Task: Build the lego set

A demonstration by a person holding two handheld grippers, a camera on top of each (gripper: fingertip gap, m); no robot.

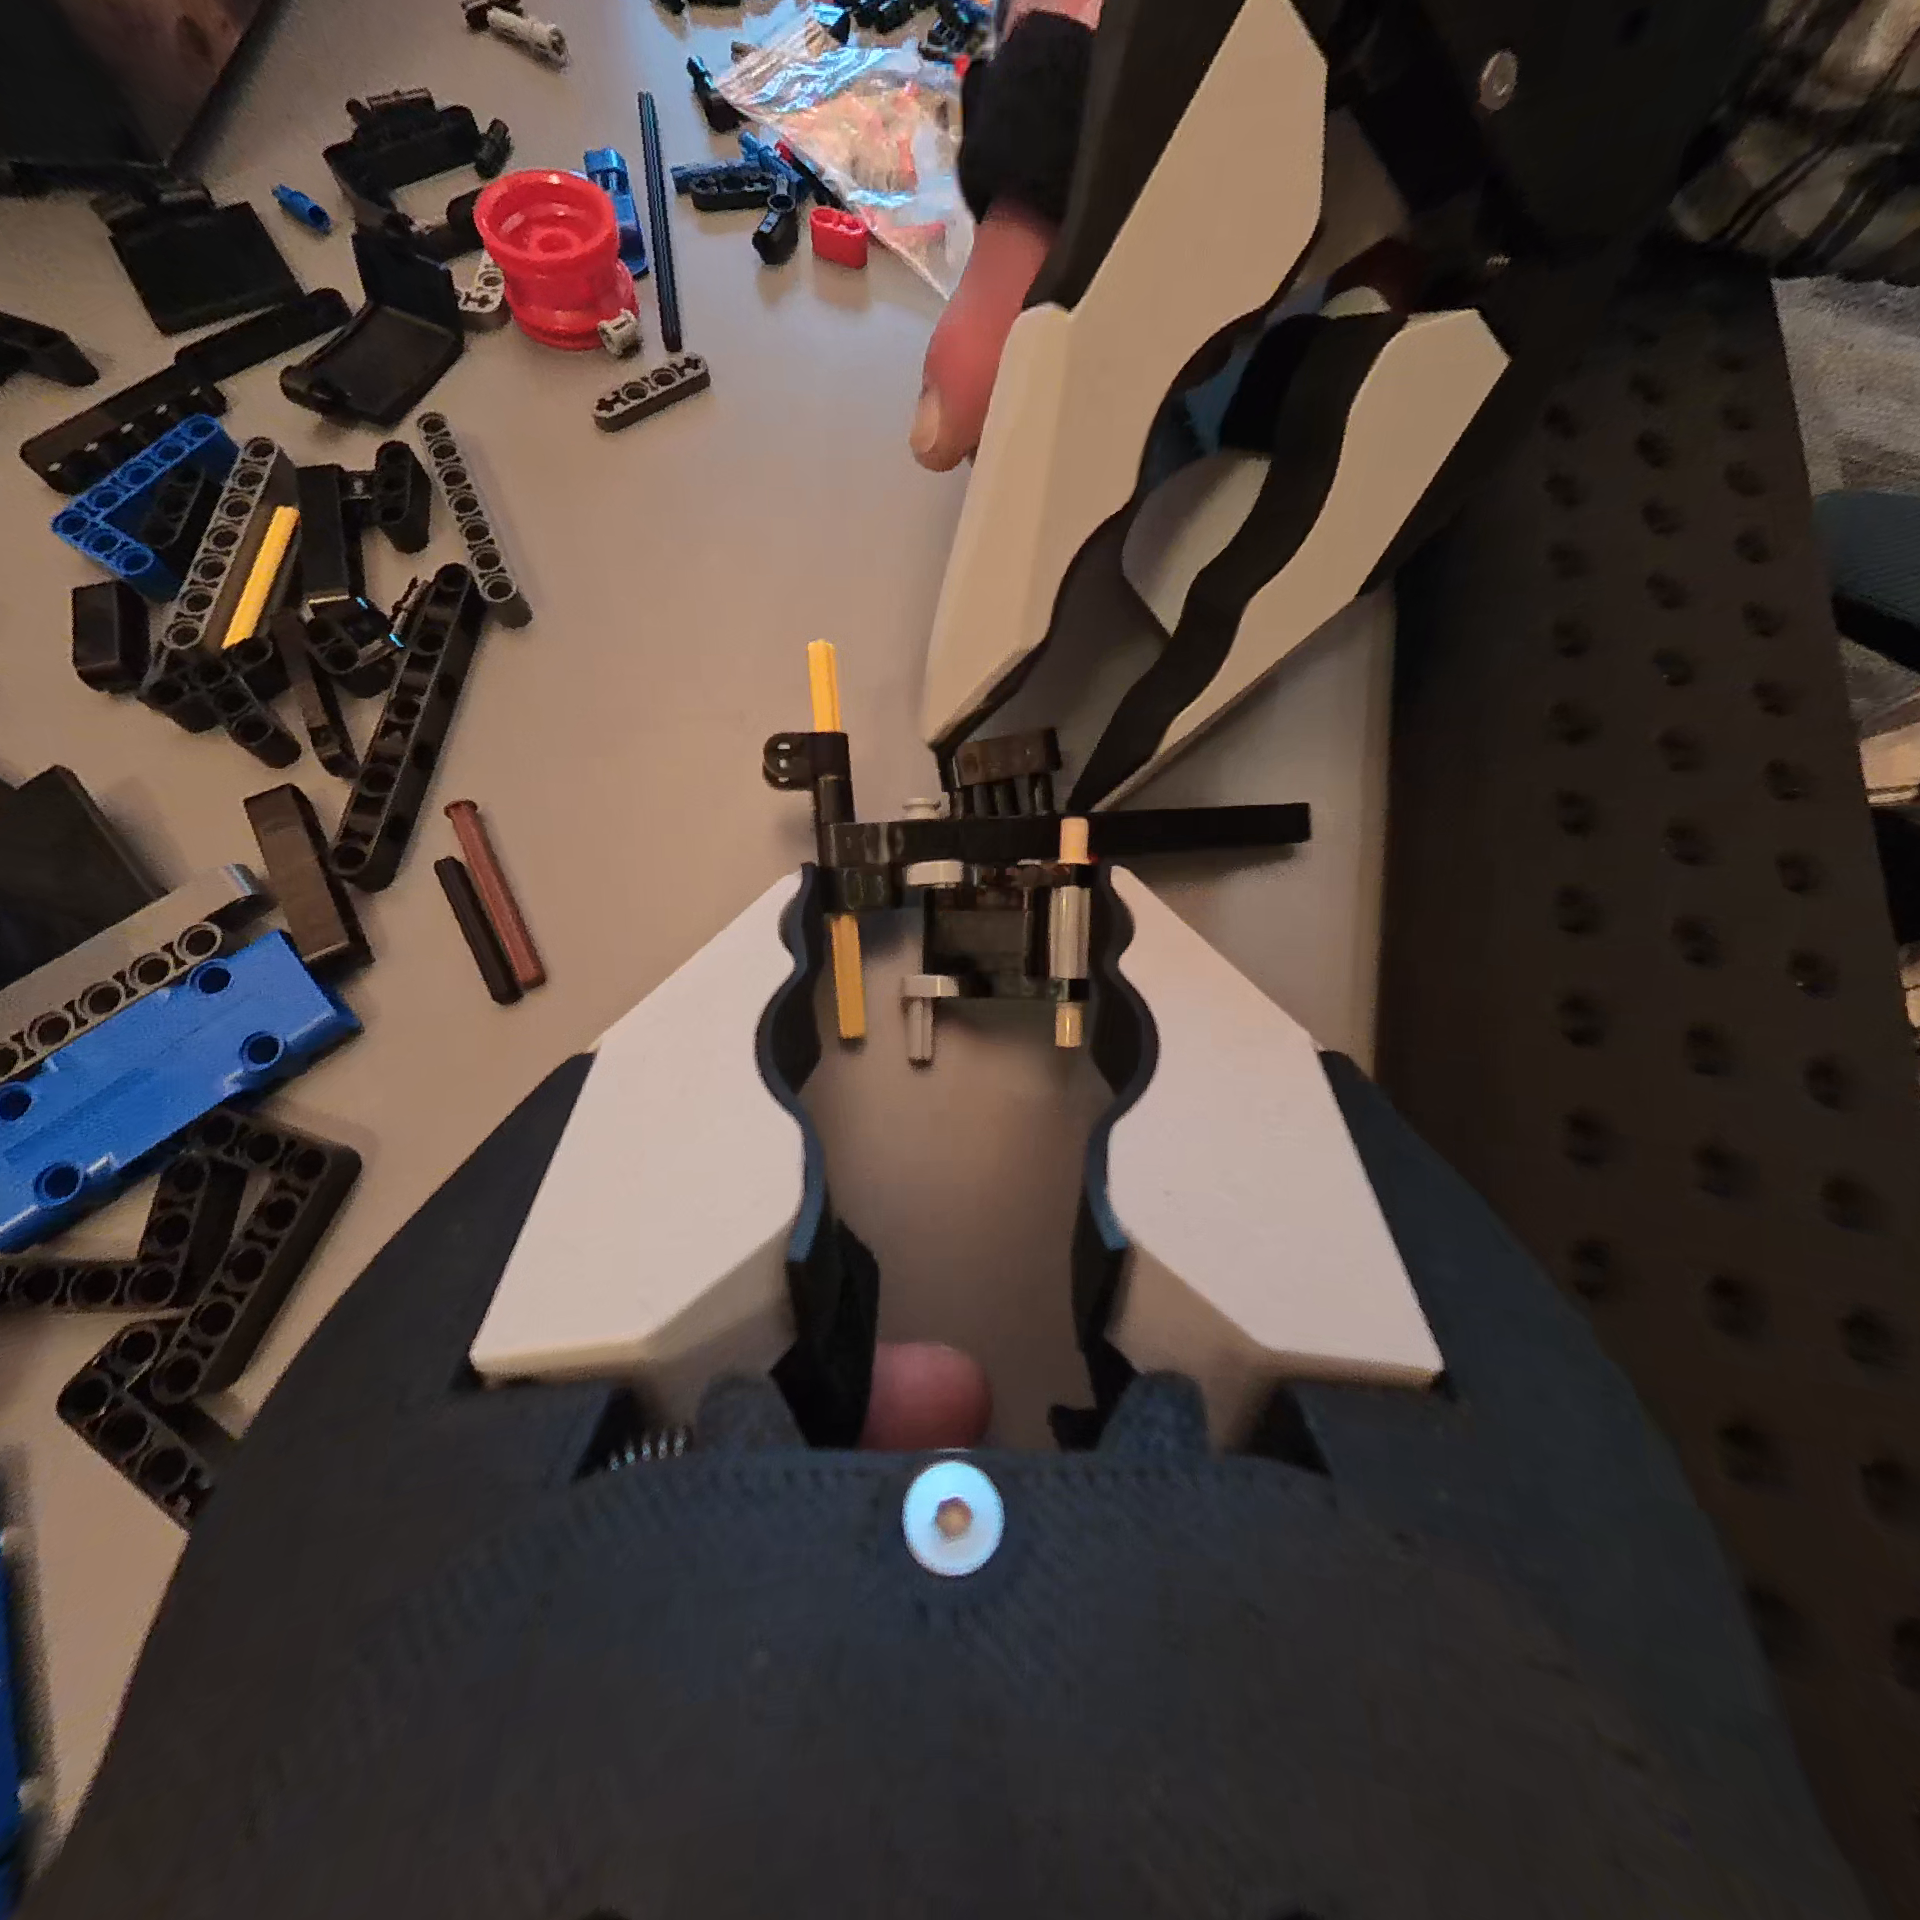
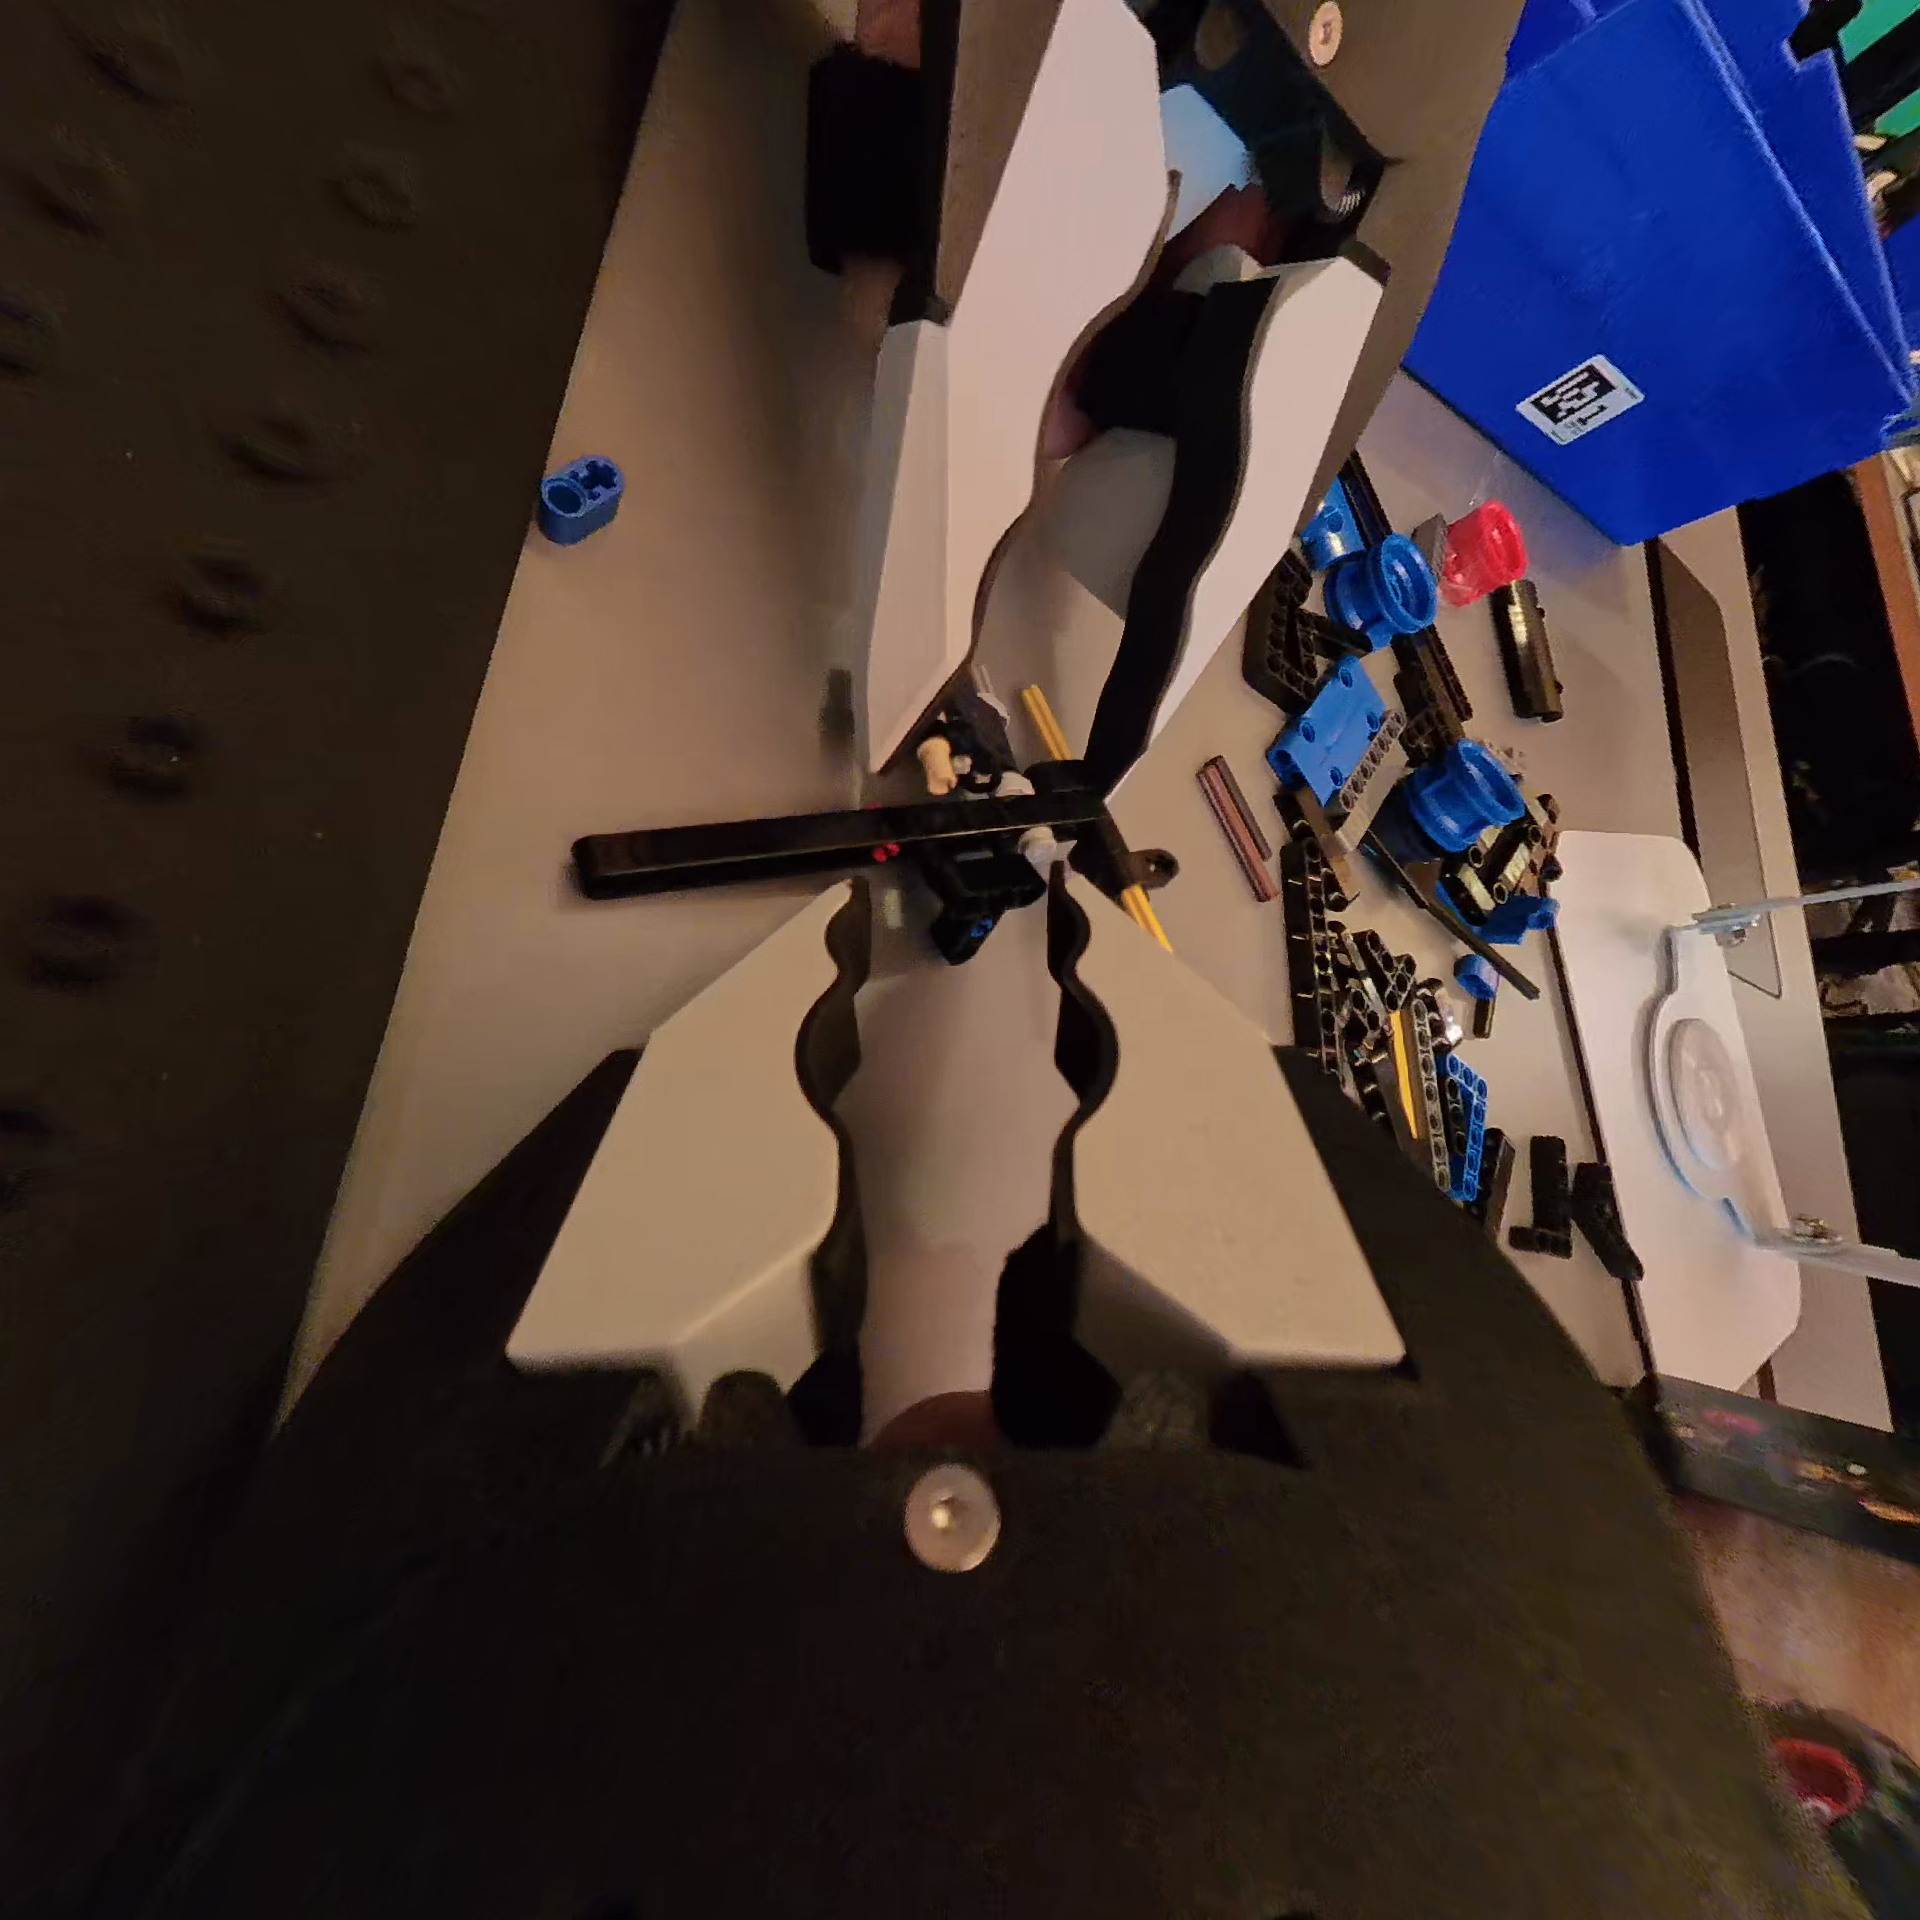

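Item: small black lego assembly (image 1: 971, 914) of beams and pins, with a long black beam (image 1: 1195, 826) across its top, a yellow plastic axle (image 1: 836, 842) through its left end and light grey pins (image 1: 1070, 935) on its right. Location: on the grey table (image 1: 665, 665), close to the table's right edge, where a dark perforated mat (image 1: 1662, 935) begins.

Left gripper (image 1: 956, 935): grey fingers with wavy black pads, spread on either side of the assembly's lower part; whether the pads press on it cannot be told. A fingertip shows between the finger bases.

Right gripper (image 2: 956, 904): fingers parted with a gap between the tips, the tips at the black block under the long beam (image 2: 831, 847); contact cannot be told. In the left wrist view it comes down from the upper right, tips at the far side of the assembly, beside a bare thumb (image 1: 961, 343) in a black fingerless glove.

Loose parts, left half of the table:
- red plastic wheel hub (image 1: 551, 255), towards the far edge
- black lift-arm beams (image 1: 416, 717), scattered
- blue flat panel (image 1: 156, 1081), near the left edge
- brown axle (image 1: 499, 894) beside a black one
- clear plastic bag (image 1: 842, 135) of small pieces, far edge

Also: small blue connector (image 2: 582, 499) at the mat-side edge; blue plastic bin (image 2: 1662, 260) with a sticker, seen in the right wrist view.
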